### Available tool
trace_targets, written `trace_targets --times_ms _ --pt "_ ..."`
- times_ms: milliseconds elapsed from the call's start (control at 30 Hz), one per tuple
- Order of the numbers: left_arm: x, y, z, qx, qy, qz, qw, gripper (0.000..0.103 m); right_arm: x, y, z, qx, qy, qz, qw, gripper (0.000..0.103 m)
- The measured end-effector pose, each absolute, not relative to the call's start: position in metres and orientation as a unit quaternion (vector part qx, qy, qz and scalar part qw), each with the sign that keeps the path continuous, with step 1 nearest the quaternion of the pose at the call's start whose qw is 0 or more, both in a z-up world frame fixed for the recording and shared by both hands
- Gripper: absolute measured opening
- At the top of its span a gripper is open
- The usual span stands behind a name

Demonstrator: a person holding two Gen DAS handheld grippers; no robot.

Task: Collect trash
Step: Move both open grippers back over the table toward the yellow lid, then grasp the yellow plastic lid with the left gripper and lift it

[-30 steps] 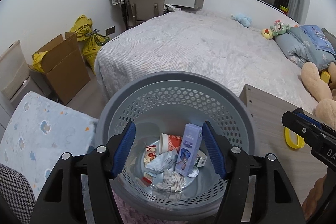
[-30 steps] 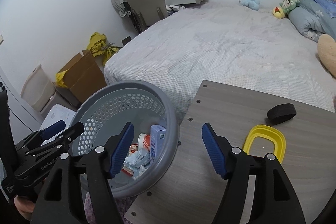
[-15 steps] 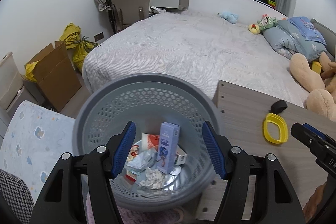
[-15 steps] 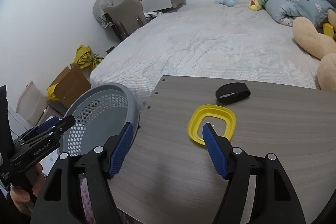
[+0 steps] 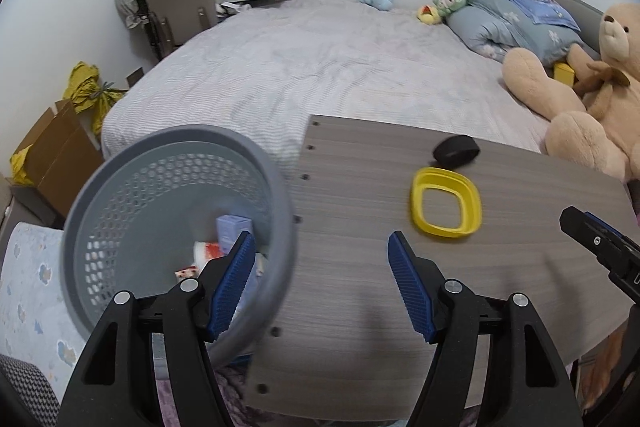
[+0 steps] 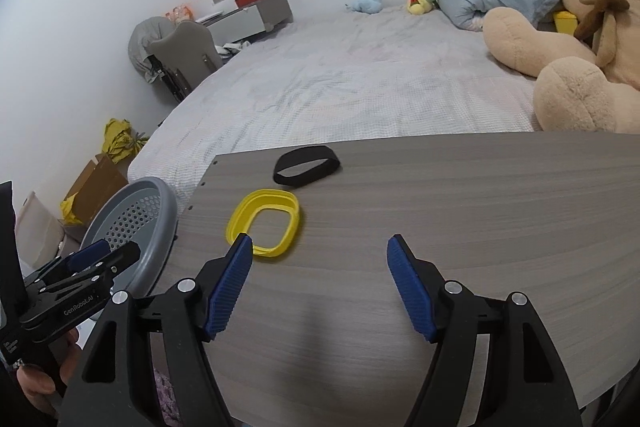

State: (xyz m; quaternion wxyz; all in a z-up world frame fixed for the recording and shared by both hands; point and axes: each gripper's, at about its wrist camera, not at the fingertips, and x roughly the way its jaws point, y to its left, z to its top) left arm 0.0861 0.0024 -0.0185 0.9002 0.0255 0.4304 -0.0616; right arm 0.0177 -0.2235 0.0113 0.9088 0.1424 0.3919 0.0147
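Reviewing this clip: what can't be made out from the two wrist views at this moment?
- Basket contents: left wrist view, motion-blurred and partly behind the left tongs; right wrist view shows only the basket's rim and wall.
- Right tongs: in the left wrist view, cut off by the right edge.
- Yellow ring: near side hidden behind a right finger.
- Table underside and legs: out of view.

left tongs (image 5: 320, 283) shift right: a second ago they framed the grey basket (image 5: 276, 195) and its trash, now they span the basket rim and the table (image 5: 360, 267). right tongs (image 6: 320, 283) swing right too, off the basket and over the table, left pad (image 6: 230, 283) near the yellow ring (image 6: 294, 213). black band (image 6: 306, 167) now fully in view. both tongs' jaws unchanged in spread.
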Motion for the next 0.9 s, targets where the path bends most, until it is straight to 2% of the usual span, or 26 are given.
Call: trace_targets --times_ms 267,433,900 --pt "0.103 -0.05 -0.036 0.032 0.464 -0.118 0.877 0.067 0.005 -0.26 0.005 0.162 0.387 -0.009 0.907 0.072" --pt "0.111 -0.076 -0.046 0.045 0.477 -0.136 0.867 0.072 0.002 -0.273 0.004 0.177 0.383 -0.012 0.907 0.075" --pt "0.131 -0.104 -0.069 0.073 0.489 -0.135 0.859 0.074 0.005 -0.284 -0.001 0.198 0.381 -0.007 0.903 0.077"
